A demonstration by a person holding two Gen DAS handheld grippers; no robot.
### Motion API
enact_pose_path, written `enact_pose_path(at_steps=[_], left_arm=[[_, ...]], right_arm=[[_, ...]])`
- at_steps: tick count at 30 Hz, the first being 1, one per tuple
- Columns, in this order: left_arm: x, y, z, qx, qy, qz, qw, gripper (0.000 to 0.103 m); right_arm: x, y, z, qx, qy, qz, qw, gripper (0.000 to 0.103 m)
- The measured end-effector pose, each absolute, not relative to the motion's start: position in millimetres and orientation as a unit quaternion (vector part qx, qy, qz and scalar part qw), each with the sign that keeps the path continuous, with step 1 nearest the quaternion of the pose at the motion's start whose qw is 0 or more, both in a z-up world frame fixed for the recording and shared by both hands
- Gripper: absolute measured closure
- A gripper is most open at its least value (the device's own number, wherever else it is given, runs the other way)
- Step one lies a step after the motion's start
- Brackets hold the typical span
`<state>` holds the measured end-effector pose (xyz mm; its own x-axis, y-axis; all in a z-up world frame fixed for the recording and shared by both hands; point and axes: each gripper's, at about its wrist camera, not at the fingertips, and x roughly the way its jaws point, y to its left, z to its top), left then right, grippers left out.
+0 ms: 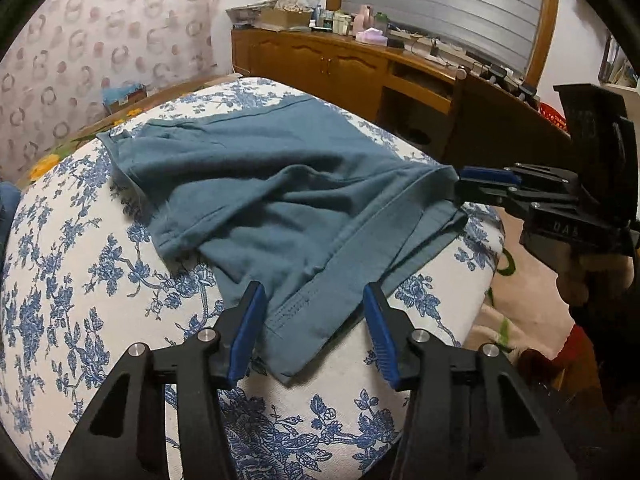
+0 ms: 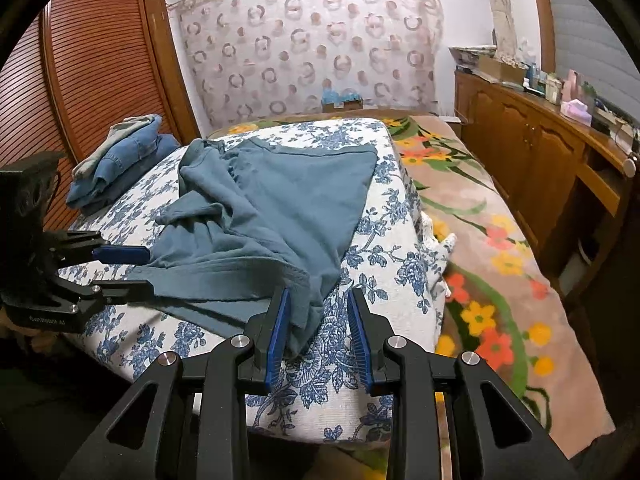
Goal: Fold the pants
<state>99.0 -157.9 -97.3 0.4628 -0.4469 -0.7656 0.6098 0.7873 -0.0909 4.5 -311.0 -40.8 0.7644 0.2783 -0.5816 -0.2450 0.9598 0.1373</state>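
Teal pants (image 1: pixel 280 184) lie crumpled on a white cover with blue flowers (image 1: pixel 80 280). In the left wrist view my left gripper (image 1: pixel 313 290) straddles a stitched hem corner of the pants. Its blue pads (image 1: pixel 248 332) stand apart and do not press the cloth. Seen from the side, my right gripper (image 1: pixel 458 185) sits at the pants' right corner. In the right wrist view the pants (image 2: pixel 288 200) spread toward the far end. My right gripper (image 2: pixel 319 294) is open: the bunched corner rests by its left pad and the cover shows by its right. My left gripper (image 2: pixel 149 271) is at the left, cloth between its fingers.
A pile of folded denim (image 2: pixel 120 160) sits at the far left of the cover (image 2: pixel 392 240). A flowered blanket (image 2: pixel 480 260) covers the bed to the right. A wooden sideboard (image 2: pixel 540 152) with clutter lines the right wall. A louvred wardrobe door (image 2: pixel 88 60) stands at the left.
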Motion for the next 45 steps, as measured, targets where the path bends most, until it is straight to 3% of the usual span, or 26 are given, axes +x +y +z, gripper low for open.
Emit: enact_pose_path(at_steps=[11, 13, 16, 17, 23, 27, 31, 34, 37, 45], left_arm=[[92.2, -161.2, -101.7, 0.132, 0.406, -0.311, 0.849, 0.052], [90.5, -161.1, -101.9, 0.142, 0.401, -0.305, 0.852, 0.059], [91.0, -154.0, -98.5, 0.131, 0.399, -0.299, 0.857, 0.084], [92.0, -149.7, -96.4, 0.121, 0.399, -0.302, 0.857, 0.087], [88.7, -125.9, -82.8, 0.085, 0.395, -0.305, 0.862, 0.09], [90.9, -123.3, -85.7, 0.083, 0.41, -0.298, 0.858, 0.076], [93.8, -120.5, -86.5, 0.074, 0.408, -0.285, 0.864, 0.052], [97.1, -113.3, -84.6, 0.064, 0.403, -0.275, 0.871, 0.045], [102.6, -103.8, -83.0, 0.057, 0.395, -0.258, 0.88, 0.027], [129.4, -64.7, -85.0, 0.039, 0.383, -0.207, 0.899, 0.022]], right_arm=[[7.5, -322.7, -42.3, 0.048, 0.311, 0.121, 0.942, 0.073], [8.1, -321.6, -43.3, 0.048, 0.312, 0.123, 0.941, 0.072], [9.6, -321.1, -42.2, 0.048, 0.312, 0.125, 0.941, 0.073], [9.9, -321.1, -41.9, 0.047, 0.312, 0.125, 0.941, 0.073], [10.6, -317.6, -37.2, 0.046, 0.305, 0.13, 0.942, 0.072], [13.7, -307.5, -35.2, 0.039, 0.301, 0.143, 0.942, 0.072], [18.7, -298.3, -37.4, 0.032, 0.302, 0.153, 0.94, 0.072], [22.6, -294.3, -37.0, 0.026, 0.302, 0.158, 0.94, 0.072], [27.8, -288.2, -33.5, 0.018, 0.296, 0.162, 0.941, 0.072], [52.9, -265.7, -34.0, 0.012, 0.287, 0.21, 0.934, 0.072]])
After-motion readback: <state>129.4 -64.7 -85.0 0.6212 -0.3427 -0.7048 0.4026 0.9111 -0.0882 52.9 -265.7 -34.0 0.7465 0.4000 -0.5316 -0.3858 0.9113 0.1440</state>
